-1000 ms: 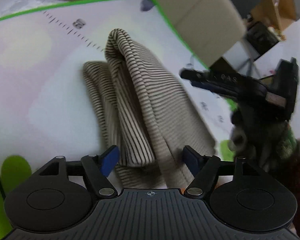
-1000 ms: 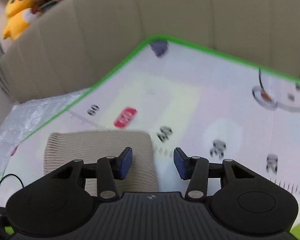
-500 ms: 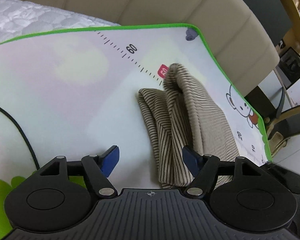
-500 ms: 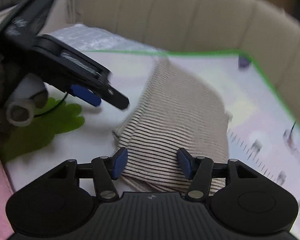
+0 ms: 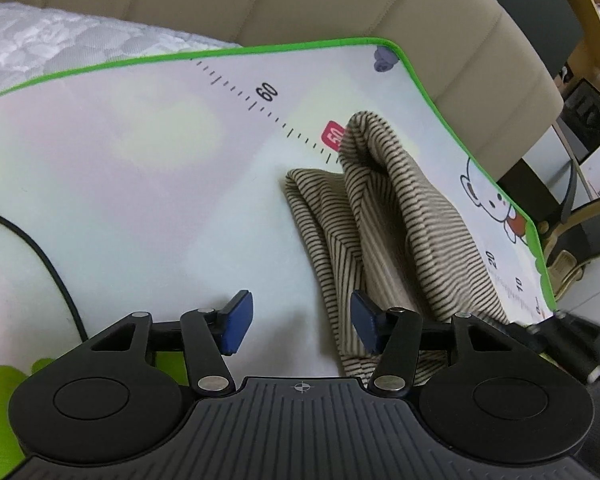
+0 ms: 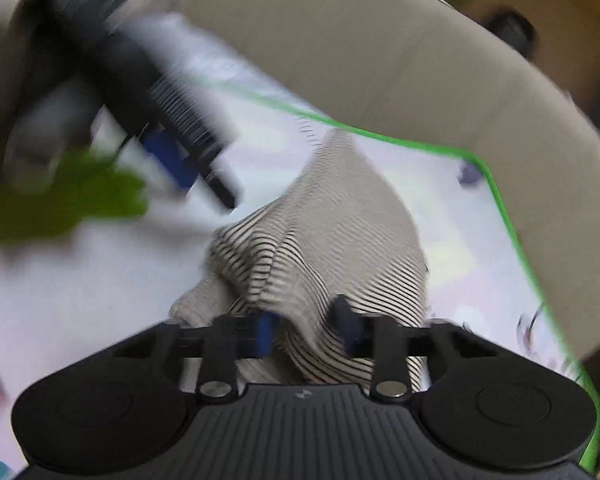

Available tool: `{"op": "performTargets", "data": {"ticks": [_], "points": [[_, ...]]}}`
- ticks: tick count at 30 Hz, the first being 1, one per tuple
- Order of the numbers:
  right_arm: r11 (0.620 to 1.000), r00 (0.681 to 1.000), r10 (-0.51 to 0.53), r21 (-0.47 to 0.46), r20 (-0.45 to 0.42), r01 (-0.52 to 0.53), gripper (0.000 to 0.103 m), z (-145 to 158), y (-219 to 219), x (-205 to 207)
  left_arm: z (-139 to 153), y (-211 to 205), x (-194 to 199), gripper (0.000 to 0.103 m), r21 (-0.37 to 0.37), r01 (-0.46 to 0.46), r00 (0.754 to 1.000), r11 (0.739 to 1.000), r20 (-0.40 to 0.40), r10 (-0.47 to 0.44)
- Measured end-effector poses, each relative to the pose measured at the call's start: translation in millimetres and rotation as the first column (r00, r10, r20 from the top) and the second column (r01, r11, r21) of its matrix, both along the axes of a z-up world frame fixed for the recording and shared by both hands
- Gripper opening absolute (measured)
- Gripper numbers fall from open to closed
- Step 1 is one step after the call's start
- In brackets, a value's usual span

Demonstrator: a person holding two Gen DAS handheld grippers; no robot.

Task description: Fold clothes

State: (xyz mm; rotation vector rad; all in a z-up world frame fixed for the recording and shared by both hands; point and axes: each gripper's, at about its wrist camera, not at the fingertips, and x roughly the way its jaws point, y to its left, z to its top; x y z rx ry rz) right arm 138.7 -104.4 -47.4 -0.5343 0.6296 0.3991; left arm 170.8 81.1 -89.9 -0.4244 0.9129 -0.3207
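Note:
A beige garment with thin dark stripes [image 5: 400, 220] lies folded on a white play mat [image 5: 140, 168] with a green border. In the left wrist view my left gripper [image 5: 302, 320] hovers low at the garment's near left edge. Its jaws are closing; the right pad [image 5: 364, 322] stands over that edge and only bare mat lies between the pads. In the blurred right wrist view my right gripper [image 6: 304, 330] has its jaws closing on a bunched fold of the garment [image 6: 320, 240], pads pressing into the cloth. The left gripper [image 6: 180, 152] shows there as a dark blur at upper left.
A beige sofa back [image 5: 340, 8] runs behind the mat. A white quilted cover [image 5: 60, 48] lies beyond the mat's far left edge. A black cable [image 5: 40, 248] curves over the mat at left. Furniture stands past the mat's right edge [image 5: 580, 240].
The right gripper swung round to the garment's near end and closed on a fold, bunching the cloth. The left gripper's jaws narrowed; it moved off the garment to its left edge.

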Motion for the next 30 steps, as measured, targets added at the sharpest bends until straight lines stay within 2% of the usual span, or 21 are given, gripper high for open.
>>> {"op": "performTargets", "data": {"ticks": [3,5,8,9,12,14,15,16,18,19,20,22,23,24,26,27,28,30], "points": [[0.969,0.996,-0.087,0.229,-0.026,0.09,0.018,44.3,-25.8,11.0,-4.8,-2.7,5.0,0.052,-0.021,0.021,1.0,1.0,-0.011,-0.021],[0.913,0.993,-0.094,0.391,-0.065,0.112,0.017,67.4,-41.3,17.9,-6.6,-7.3,7.5,0.039,-0.015,0.044,0.999,0.999,-0.007,-0.044],[0.827,0.987,-0.029,0.551,-0.16,0.114,0.017,68.1,-45.1,27.2,-9.6,-13.2,11.0,0.03,-0.009,0.074,0.997,0.997,-0.004,-0.074],[0.812,0.98,-0.008,0.571,-0.199,0.122,0.017,59.6,-40.7,30.6,-11.2,-14.6,11.9,0.028,-0.01,0.082,0.997,0.997,-0.007,-0.082],[0.804,0.952,0.014,0.569,-0.307,0.171,0.017,25.1,-31.1,39.0,-12.7,-14.0,12.7,0.027,-0.021,0.089,0.996,0.996,-0.015,-0.089],[0.805,0.93,0.008,0.554,-0.367,0.212,0.018,0.8,-28.2,40.9,-9.5,-3.9,13.1,0.033,-0.033,0.05,0.998,0.998,-0.023,-0.05],[0.815,0.929,0.003,0.54,-0.369,0.212,0.018,-8.8,-25.4,39.1,-7.8,4.7,13.3,0.035,-0.047,0.009,1.0,0.999,-0.029,-0.01],[0.825,0.93,0.0,0.525,-0.367,0.207,0.018,-16.7,-22.3,36.4,-5.8,14.3,13.4,0.042,-0.071,-0.031,0.999,0.997,-0.03,0.029],[0.859,0.946,0.007,0.486,-0.323,0.159,0.018,-16.5,-12.3,23.6,-1.0,34.9,13.0,0.044,-0.15,-0.101,0.995,0.984,-0.024,0.098],[0.892,0.958,0.016,0.437,-0.287,0.116,0.019,-18.1,-1.5,17.7,2.1,42.8,12.3,0.049,-0.197,-0.12,0.993,0.973,-0.014,0.119],[0.922,0.967,0.026,0.379,-0.254,0.074,0.02,-21.3,9.9,14.2,5.8,47.3,10.9,0.054,-0.236,-0.124,0.992,0.964,0.007,0.129],[0.967,0.981,0.059,0.254,-0.187,-0.009,0.025,-28.7,32.8,4.0,15.0,42.0,8.1,0.062,-0.26,-0.067,0.994,0.963,0.069,0.088],[0.979,0.984,0.079,0.2,-0.157,-0.047,0.028,-31.9,42.5,-2.6,18.9,35.7,7.9,0.063,-0.25,-0.029,0.994,0.968,0.095,0.055],[0.984,0.986,0.097,0.162,-0.136,-0.074,0.032,-34.0,48.8,-6.9,19.2,24.5,8.1,0.063,-0.211,0.013,0.994,0.977,0.105,0.009],[0.987,0.985,0.13,0.106,-0.111,-0.118,0.039,-35.2,56.3,-14.3,8.7,-5.3,9.1,0.057,-0.058,0.094,0.993,0.994,0.076,-0.09],[0.985,0.982,0.14,0.12,-0.125,-0.125,0.046,-30.6,52.5,-15.0,1.8,-16.7,9.4,0.058,0.007,0.125,0.99,0.992,0.06,-0.125],[0.982,0.978,0.148,0.141,-0.145,-0.128,0.047,-25.5,47.8,-15.0,-1.4,-21.2,8.9,0.059,0.023,0.145,0.987,0.989,0.064,-0.146],[0.963,0.964,0.132,0.26,-0.232,-0.069,0.048,-7.7,23.1,-7.6,0.8,-18.7,9.5,0.058,-0.017,0.155,0.985,0.988,0.08,-0.153]]}}
